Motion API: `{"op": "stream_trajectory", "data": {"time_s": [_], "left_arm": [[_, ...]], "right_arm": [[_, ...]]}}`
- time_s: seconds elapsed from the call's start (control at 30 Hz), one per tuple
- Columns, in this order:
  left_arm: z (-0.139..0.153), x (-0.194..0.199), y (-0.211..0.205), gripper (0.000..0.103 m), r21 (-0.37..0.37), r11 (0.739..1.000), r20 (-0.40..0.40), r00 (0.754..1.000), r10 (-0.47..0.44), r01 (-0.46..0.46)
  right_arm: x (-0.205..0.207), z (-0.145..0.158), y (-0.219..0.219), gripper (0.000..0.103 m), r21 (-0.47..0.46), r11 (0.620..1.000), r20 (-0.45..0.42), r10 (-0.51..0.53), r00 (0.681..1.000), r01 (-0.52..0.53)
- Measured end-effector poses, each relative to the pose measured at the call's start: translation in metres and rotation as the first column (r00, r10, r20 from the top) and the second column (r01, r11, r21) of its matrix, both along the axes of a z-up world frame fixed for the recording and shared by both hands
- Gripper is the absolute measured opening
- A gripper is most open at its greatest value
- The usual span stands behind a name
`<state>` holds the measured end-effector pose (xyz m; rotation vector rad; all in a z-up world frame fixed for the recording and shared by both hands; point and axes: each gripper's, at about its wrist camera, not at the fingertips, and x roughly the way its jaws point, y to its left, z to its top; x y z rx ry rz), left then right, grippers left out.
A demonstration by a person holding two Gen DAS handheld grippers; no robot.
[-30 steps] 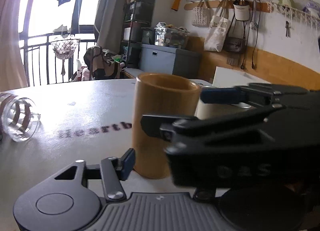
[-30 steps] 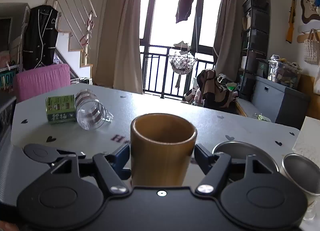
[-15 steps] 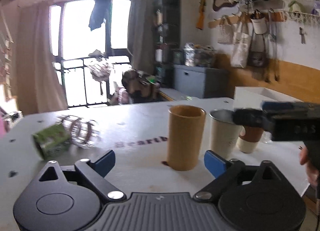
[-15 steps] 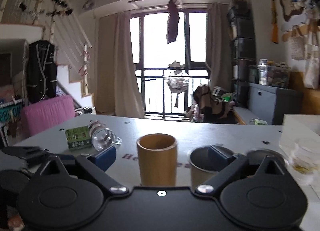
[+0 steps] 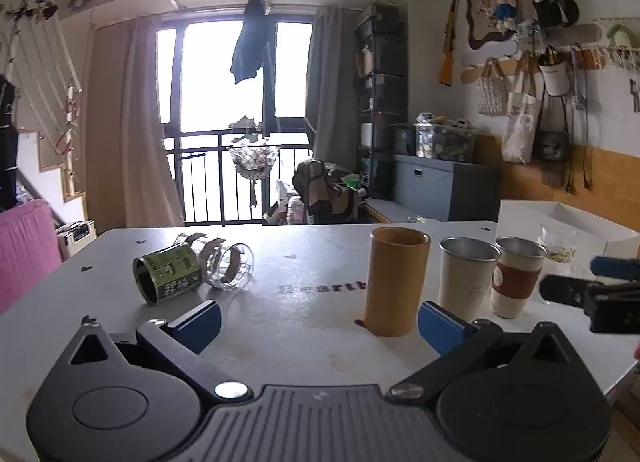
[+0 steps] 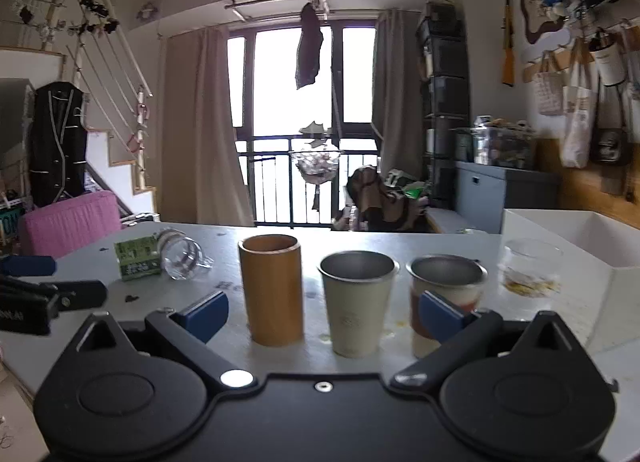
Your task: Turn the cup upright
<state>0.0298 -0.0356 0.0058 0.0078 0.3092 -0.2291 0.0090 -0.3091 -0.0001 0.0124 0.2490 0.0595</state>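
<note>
The brown cup stands upright on the desk, mouth up, first in a row with a cream metal cup and a banded cup. The left gripper has its jaws spread wide and holds nothing. So does the right gripper, whose blue pad hides part of the banded cup. A green tin and a glass jar lie on their sides, well apart from the cups, with bare desk between.
</note>
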Motion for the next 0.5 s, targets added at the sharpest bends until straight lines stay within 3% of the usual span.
{"op": "stream_trajectory", "data": {"time_s": [0.5], "left_arm": [[-0.014, -0.013, 0.000, 0.103, 0.000, 1.000, -0.028, 0.999, 0.031, -0.031]], "right_arm": [[-0.019, -0.007, 0.004, 0.103, -0.037, 0.999, -0.013, -0.014, 1.000, 0.014]]}}
